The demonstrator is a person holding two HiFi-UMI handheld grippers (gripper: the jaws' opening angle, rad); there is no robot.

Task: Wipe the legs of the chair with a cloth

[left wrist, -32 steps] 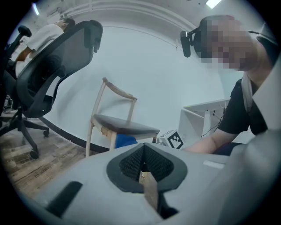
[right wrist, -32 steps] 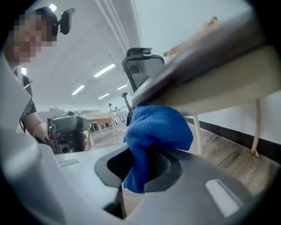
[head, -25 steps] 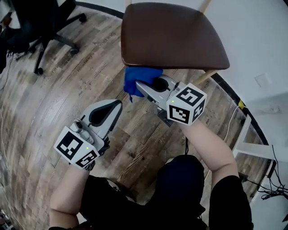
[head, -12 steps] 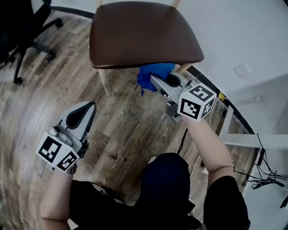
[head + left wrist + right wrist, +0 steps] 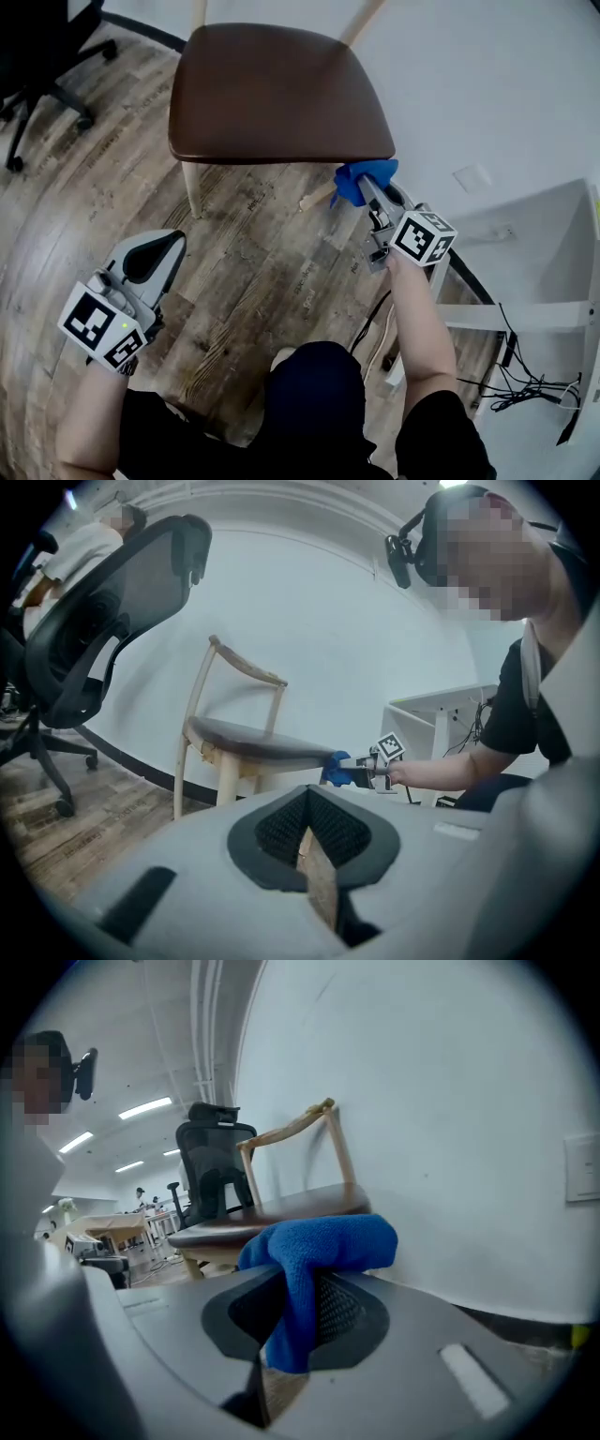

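A wooden chair with a brown seat [image 5: 272,94] stands on the plank floor by the white wall. Its pale front leg [image 5: 192,187] shows under the seat's left corner, and another leg [image 5: 317,196] slants beneath the right side. My right gripper [image 5: 366,184] is shut on a blue cloth [image 5: 361,176] [image 5: 319,1246], held just below the seat's right front corner, beside that slanted leg. My left gripper [image 5: 172,242] hangs low over the floor at the left, apart from the chair, shut with nothing in it. The left gripper view shows the chair [image 5: 246,742] and the cloth [image 5: 336,769] beyond its tips.
A black office chair [image 5: 42,52] stands at the far left. A white desk frame [image 5: 525,314] and loose cables [image 5: 525,386] lie at the right by the wall. A wall socket [image 5: 472,178] sits close to the right gripper. My knees are at the bottom edge.
My right gripper has carried the blue cloth rightwards from under the seat's front edge to its right front corner. The left gripper stayed low at the left.
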